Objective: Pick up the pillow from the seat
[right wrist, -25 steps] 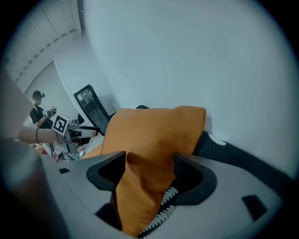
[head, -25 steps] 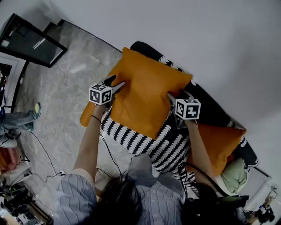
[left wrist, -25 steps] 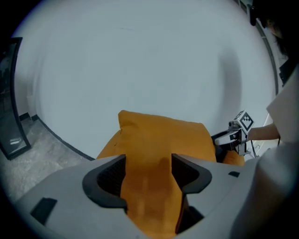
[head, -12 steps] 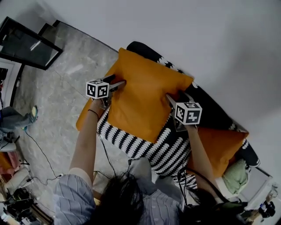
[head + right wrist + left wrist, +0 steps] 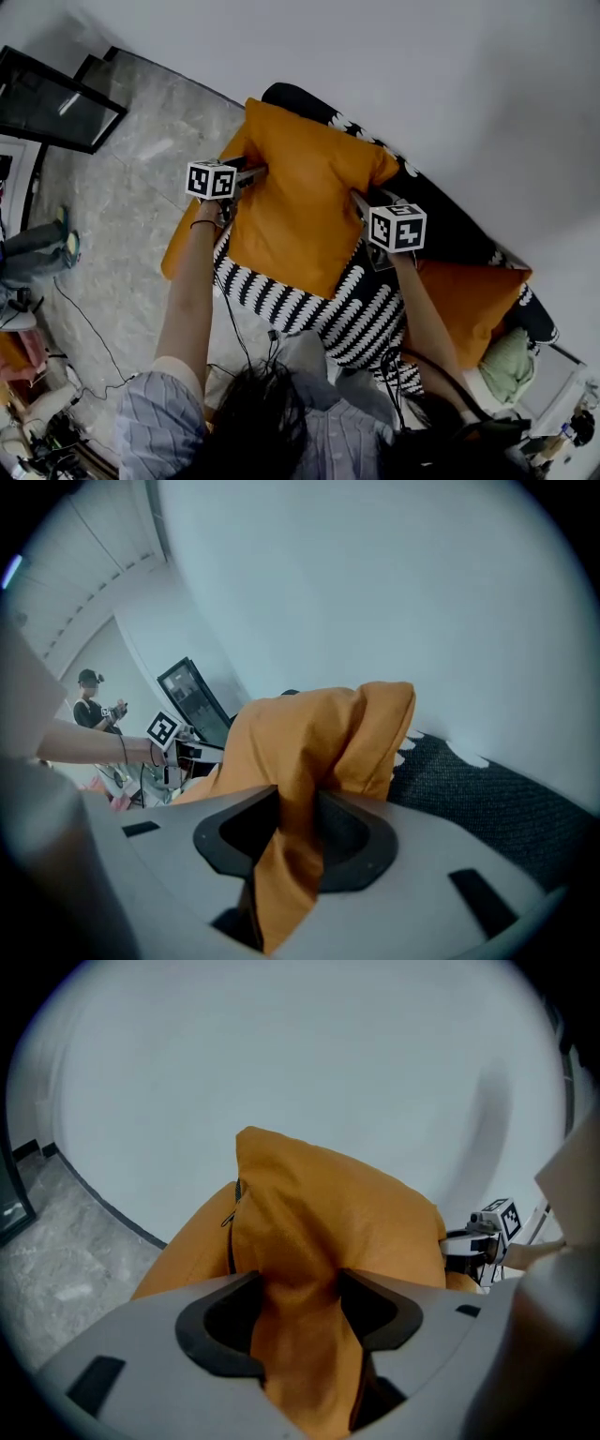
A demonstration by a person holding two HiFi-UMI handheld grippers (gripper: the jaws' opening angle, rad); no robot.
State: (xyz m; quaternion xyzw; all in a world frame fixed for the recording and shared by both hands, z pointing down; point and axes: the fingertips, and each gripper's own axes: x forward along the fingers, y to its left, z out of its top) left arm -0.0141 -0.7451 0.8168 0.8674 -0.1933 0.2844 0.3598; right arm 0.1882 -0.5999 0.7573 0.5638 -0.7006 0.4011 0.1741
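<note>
The orange pillow (image 5: 300,206) stands above the black-and-white striped seat (image 5: 319,309), held between my two grippers. My left gripper (image 5: 258,172) is at its left edge, jaws closing, with a thick fold of orange fabric (image 5: 337,1213) pinched between them (image 5: 298,1288). At the pillow's right edge, my right gripper (image 5: 361,202) is closing too. A bunched flap of the pillow (image 5: 309,733) is squeezed between its jaws (image 5: 296,829), and the top right corner is crumpled.
A second orange pillow (image 5: 183,248) hangs at the seat's left end and a third (image 5: 469,300) lies at the right. The dark backrest (image 5: 450,234) meets the white wall. A black-framed panel (image 5: 47,98) leans at far left. Cables cross the marble floor (image 5: 122,309). A person (image 5: 94,705) stands far off.
Both grippers have closed on the pillow's side edges. The pillow has risen a little and its top right corner has bunched up.
</note>
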